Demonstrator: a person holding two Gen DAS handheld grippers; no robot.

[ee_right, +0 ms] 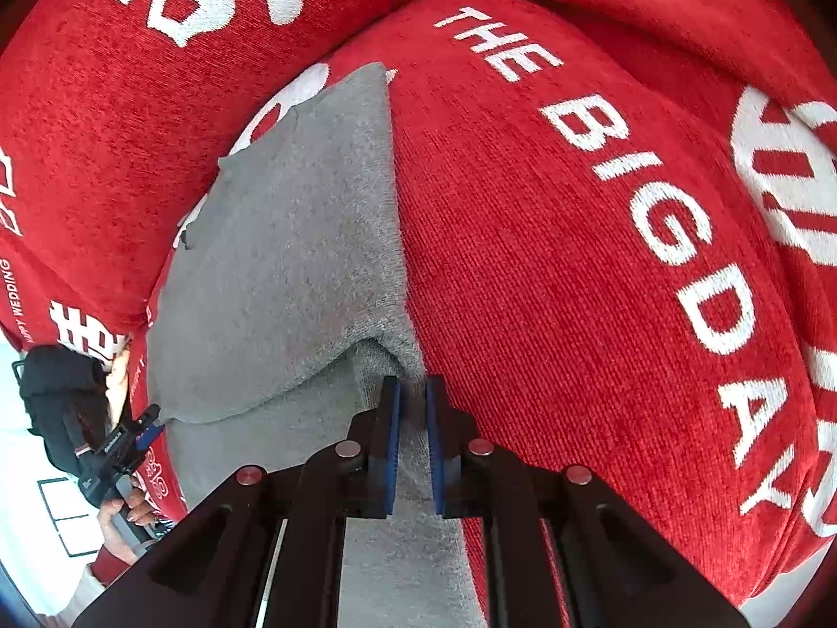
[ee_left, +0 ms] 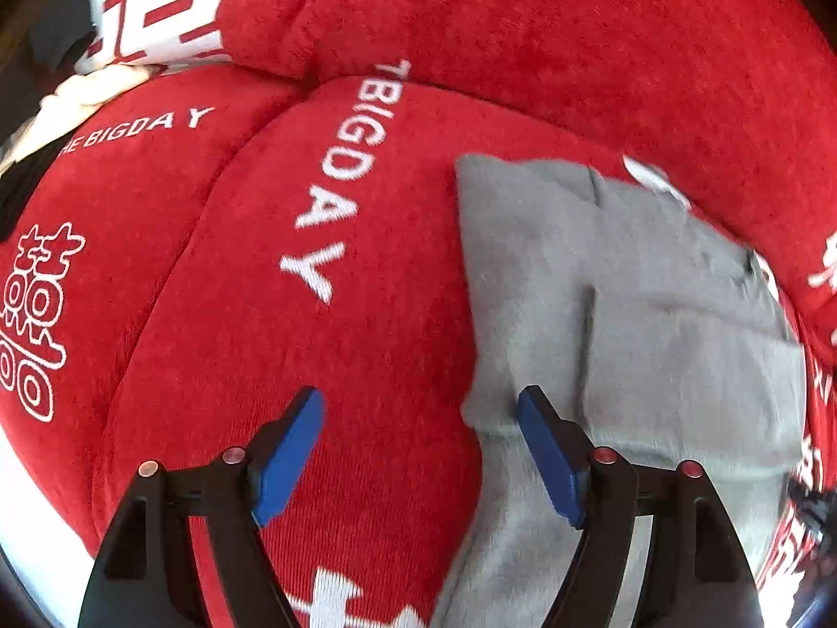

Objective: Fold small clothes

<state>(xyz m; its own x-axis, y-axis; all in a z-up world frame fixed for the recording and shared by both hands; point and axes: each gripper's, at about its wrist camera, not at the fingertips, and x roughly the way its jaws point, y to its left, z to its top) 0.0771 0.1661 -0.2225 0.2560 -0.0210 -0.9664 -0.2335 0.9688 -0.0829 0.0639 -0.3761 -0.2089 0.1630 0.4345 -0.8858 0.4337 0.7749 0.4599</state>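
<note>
Two grippers worked a grey garment (ee_right: pixel 282 261) on the red cushion (ee_right: pixel 575 261): right gripper (ee_right: pixel 413 392) pinched its folded edge; left gripper (ee_left: pixel 418 403) was spread above it.

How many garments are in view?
1: a grey garment, partly folded on the red cushion, its near edge pinched by the right gripper. The left gripper is open. Others may lie out of frame.

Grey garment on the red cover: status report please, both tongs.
Left tongs open, over the grey garment's edge, holding nothing. Right tongs shut on its folded edge. Garment partly folded on red cover. Nothing in the way.
</note>
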